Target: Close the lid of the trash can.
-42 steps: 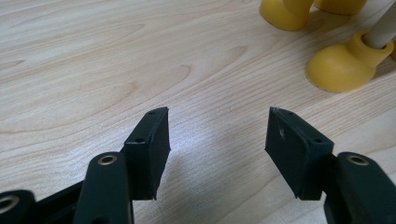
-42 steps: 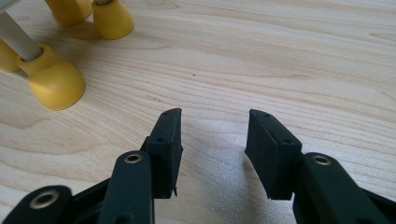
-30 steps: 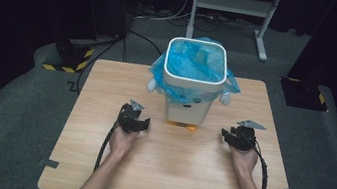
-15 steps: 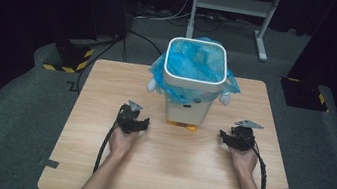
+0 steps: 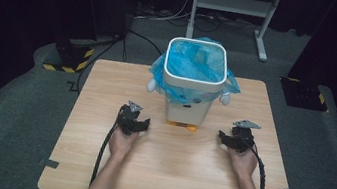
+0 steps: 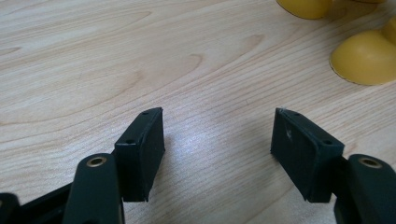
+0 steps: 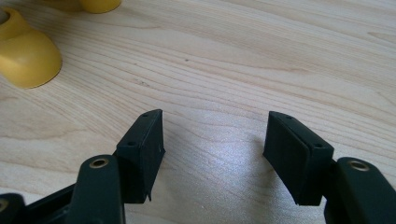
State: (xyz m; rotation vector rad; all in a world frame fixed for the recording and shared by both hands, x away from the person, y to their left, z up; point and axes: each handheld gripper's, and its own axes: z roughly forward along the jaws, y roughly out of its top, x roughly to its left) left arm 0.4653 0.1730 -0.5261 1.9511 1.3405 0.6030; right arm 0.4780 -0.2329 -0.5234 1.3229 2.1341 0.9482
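A white bin (image 5: 190, 105) lined with a blue bag (image 5: 196, 60) stands at the table's far middle on yellow feet (image 5: 191, 126). My left gripper (image 5: 143, 124) lies on the wood to the left of the bin, and my right gripper (image 5: 223, 135) lies to its right, each in a hand. In the left gripper view the left gripper (image 6: 217, 130) is open over bare wood, with a yellow foot (image 6: 366, 58) ahead at the right. The right gripper (image 7: 215, 128) is open too, with a yellow foot (image 7: 28, 53) ahead at the left. Both pairs of jaws have just been opening, with nothing between them.
The wooden table (image 5: 169, 175) has free room in front of the hands. Small white knobs (image 5: 151, 86) stick out at the bin's sides. Cables trail from both grippers toward the near edge. Beyond the table stand a metal stand (image 5: 230, 5) and dark floor.
Both hands stay where they were and the bin has not moved.
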